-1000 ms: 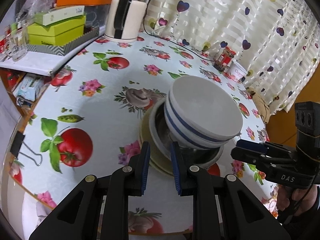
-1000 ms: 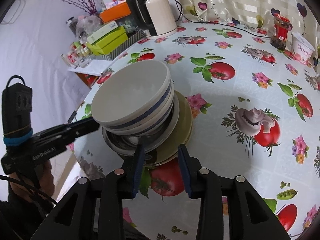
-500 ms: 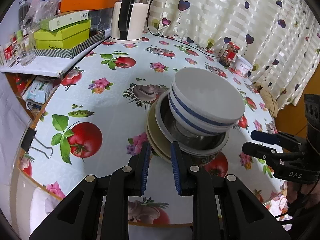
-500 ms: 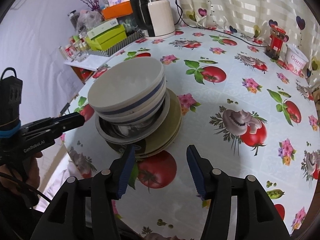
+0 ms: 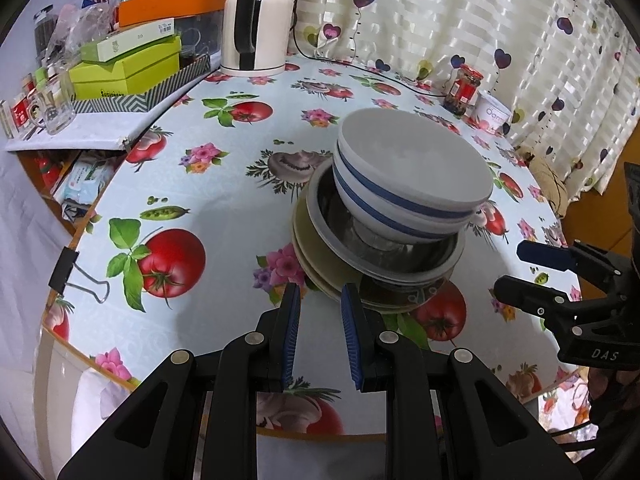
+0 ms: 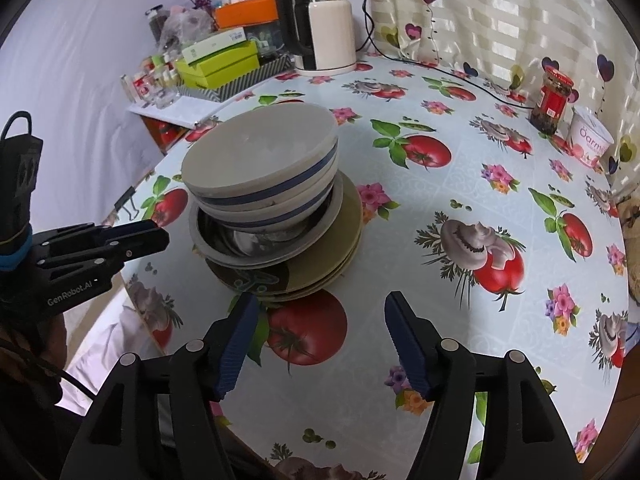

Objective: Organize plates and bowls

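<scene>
Stack: bowls in metal bowl, on plates, on counter
Behind: kettle (far edge)
Right, far: jar, tub just beside it
Left shelf: boxes

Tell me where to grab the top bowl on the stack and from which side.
Pinch the rim of the top bowl, one claw finger inside and one outside. It sits upright and open, its wall too wide to span. Come from above on the near side, where the right claw is opening, empty, just short of the plates.
</scene>
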`<state>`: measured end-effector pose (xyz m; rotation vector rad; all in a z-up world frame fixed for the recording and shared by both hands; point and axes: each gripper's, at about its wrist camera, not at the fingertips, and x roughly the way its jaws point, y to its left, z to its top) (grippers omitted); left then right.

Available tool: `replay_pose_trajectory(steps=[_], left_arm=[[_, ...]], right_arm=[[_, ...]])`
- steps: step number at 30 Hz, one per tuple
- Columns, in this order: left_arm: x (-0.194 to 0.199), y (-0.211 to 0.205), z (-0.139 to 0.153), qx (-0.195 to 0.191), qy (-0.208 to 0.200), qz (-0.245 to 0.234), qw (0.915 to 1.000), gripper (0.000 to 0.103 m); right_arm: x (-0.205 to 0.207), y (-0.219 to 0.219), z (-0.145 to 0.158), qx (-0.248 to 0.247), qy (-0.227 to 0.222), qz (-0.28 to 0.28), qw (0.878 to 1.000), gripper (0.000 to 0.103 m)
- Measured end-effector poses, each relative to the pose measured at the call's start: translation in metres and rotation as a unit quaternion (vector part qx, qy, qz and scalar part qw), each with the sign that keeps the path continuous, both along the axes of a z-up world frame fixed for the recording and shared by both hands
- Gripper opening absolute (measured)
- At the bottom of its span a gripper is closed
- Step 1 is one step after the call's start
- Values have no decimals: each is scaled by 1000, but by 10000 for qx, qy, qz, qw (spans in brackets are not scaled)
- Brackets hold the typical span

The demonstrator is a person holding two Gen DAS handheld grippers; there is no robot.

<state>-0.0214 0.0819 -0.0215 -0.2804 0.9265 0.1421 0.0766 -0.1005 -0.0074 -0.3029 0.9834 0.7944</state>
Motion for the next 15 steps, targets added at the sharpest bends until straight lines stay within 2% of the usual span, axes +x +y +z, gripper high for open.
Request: replay_pose_trajectory(steps=[15], left_arm=[[4,-7,-8,169,175,-19,9997,22]], right_arm=[[-6,6,-4,-152,-93,143,9997,70]])
